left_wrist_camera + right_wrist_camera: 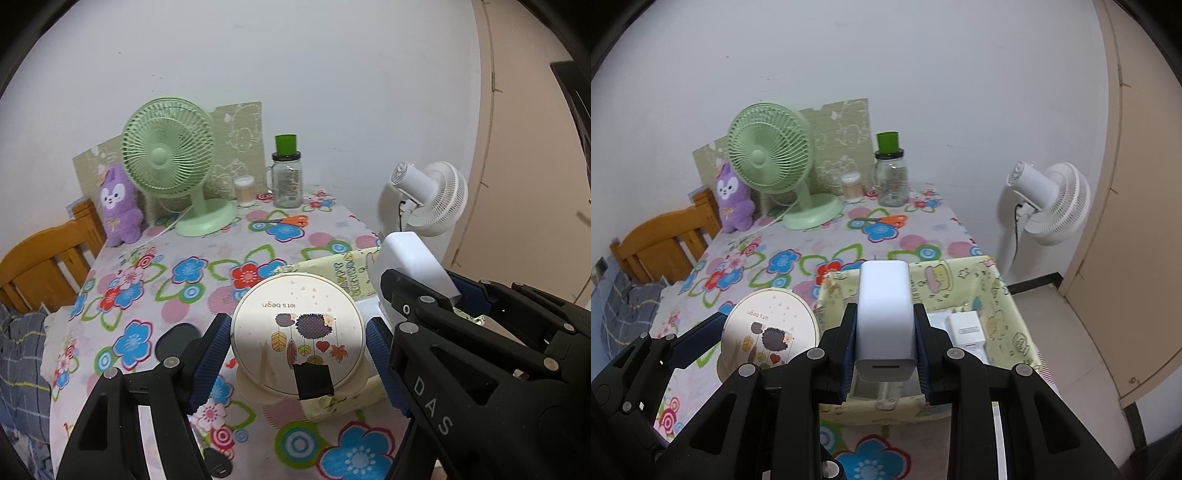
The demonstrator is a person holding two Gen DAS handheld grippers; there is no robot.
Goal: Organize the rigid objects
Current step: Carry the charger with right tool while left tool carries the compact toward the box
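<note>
My left gripper (297,332) is shut on a round cream case (297,338) with a hedgehog picture and a black tape patch, held above the floral table at the left edge of a yellow fabric storage box (341,267). The case also shows in the right wrist view (768,330). My right gripper (884,332) is shut on a white charger block (884,315), held over the yellow box (1008,317). Another white charger (964,328) lies inside the box. The right gripper and its charger (410,260) show at the right of the left wrist view.
At the back of the table (177,306) stand a green desk fan (170,166), a purple plush toy (118,206), a small jar (245,190), a glass bottle with green cap (288,173) and orange scissors (284,220). A white floor fan (1049,203) stands right; a wooden chair (661,243) left.
</note>
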